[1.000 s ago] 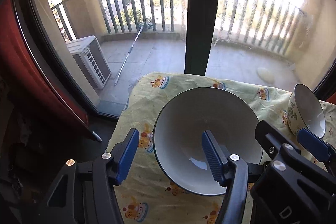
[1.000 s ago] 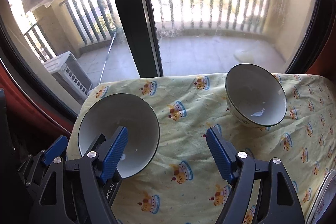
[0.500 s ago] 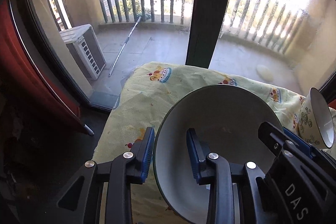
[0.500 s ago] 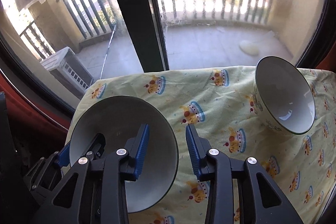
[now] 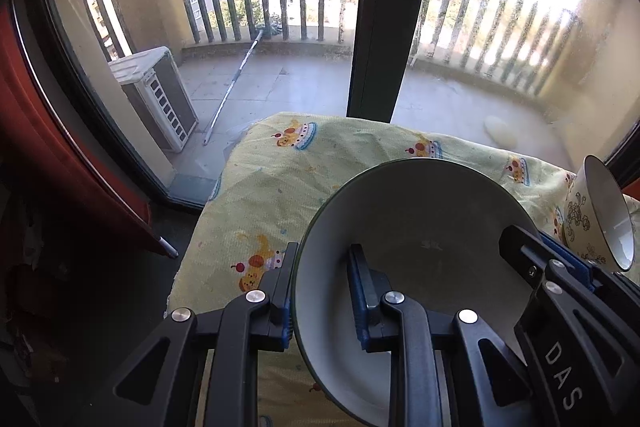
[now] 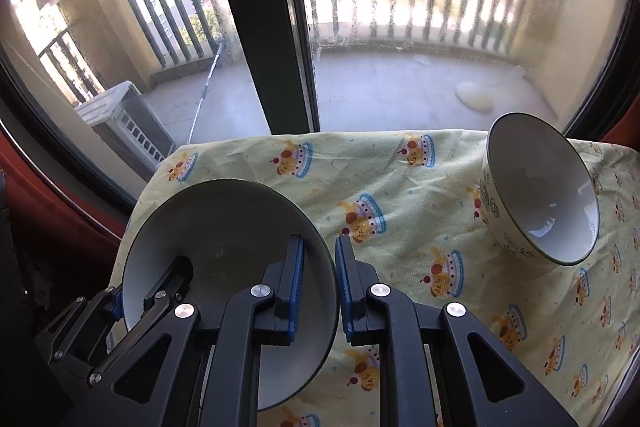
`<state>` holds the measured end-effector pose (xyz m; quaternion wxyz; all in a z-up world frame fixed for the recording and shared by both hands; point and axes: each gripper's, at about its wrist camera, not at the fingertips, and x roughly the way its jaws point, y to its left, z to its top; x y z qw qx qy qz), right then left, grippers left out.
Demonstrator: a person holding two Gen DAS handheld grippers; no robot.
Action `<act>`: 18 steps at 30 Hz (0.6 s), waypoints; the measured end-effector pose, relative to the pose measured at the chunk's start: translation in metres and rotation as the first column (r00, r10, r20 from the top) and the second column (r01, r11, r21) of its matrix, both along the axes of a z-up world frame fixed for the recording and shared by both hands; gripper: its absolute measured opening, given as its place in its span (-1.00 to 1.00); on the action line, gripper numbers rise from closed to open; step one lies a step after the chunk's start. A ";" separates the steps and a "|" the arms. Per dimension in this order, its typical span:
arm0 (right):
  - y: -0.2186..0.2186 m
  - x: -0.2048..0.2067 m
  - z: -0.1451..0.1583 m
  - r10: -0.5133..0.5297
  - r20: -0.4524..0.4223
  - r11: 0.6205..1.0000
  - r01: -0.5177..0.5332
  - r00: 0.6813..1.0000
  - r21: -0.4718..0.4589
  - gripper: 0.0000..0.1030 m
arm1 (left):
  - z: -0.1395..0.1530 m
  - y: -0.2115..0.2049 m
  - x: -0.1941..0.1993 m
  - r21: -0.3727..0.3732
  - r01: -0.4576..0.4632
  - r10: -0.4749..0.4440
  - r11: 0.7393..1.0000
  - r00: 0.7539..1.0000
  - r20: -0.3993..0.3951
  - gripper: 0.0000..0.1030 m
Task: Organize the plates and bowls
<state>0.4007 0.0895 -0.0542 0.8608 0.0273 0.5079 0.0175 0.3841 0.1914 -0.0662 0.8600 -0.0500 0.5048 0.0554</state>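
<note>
Both grippers pinch 1 plate [image 5: 420,247] by opposite rims: left gripper [image 5: 320,291] lower centre, right gripper [image 6: 318,283] likewise, apparently clamped. Uneven pull risks slipping it onto the cloth [image 6: 400,187], or knocking the bowl [image 6: 540,191] at right.

A table [image 6: 420,187] under a yellow cake-print cloth [image 6: 400,235] carries 2 bowls: a plain bowl [image 6: 224,227] and a floral bowl [image 6: 540,195], well apart.

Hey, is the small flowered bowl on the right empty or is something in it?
Empty. The flowered bowl stands on the yellow cloth, and its white inside shows only glare and shadow.
</note>
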 end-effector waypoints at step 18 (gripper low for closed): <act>-0.057 -0.057 0.017 -0.089 -0.051 0.996 0.089 0.995 -0.004 -0.62 | 0.014 -0.059 -0.046 -0.007 0.093 -0.093 0.996 0.995 -0.042 -0.59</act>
